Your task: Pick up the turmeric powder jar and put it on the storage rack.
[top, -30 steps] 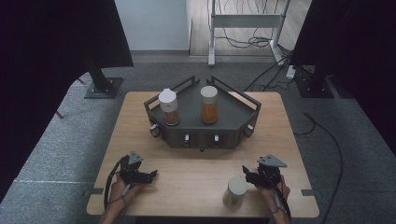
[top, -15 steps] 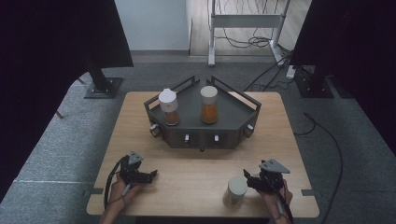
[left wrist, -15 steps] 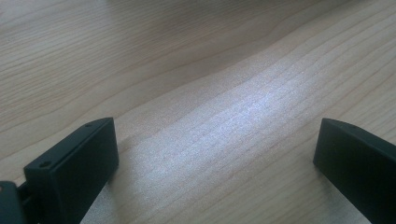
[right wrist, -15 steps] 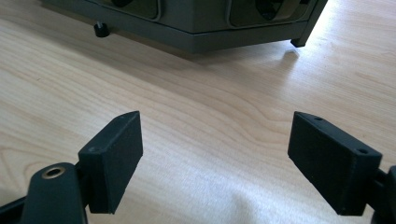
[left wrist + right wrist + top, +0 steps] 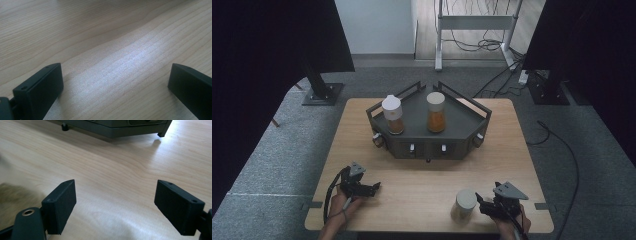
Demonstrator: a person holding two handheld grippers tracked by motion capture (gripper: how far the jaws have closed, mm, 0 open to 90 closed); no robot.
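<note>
A dark grey angular rack (image 5: 429, 146) stands at the middle of the wooden table (image 5: 422, 185). Two white-lidded jars with orange-brown contents stand upright on it, one to the left (image 5: 392, 116) and one to the right (image 5: 435, 113). A third pale jar (image 5: 463, 205) stands on the table near the front edge. My right gripper (image 5: 482, 204) lies just right of that jar, open, with bare wood between its jaws (image 5: 115, 185). At the front left, my left gripper (image 5: 373, 188) is open over bare wood (image 5: 114, 72).
The rack's base and feet (image 5: 112, 130) cross the top of the right gripper view. A blurred brownish shape (image 5: 10, 200) sits at that view's left edge. Dark stands (image 5: 319, 87) and cables (image 5: 557, 140) lie on the floor around the table.
My right gripper has drawn back a little toward the table's front edge, beside the loose jar. The left gripper has hardly moved.
</note>
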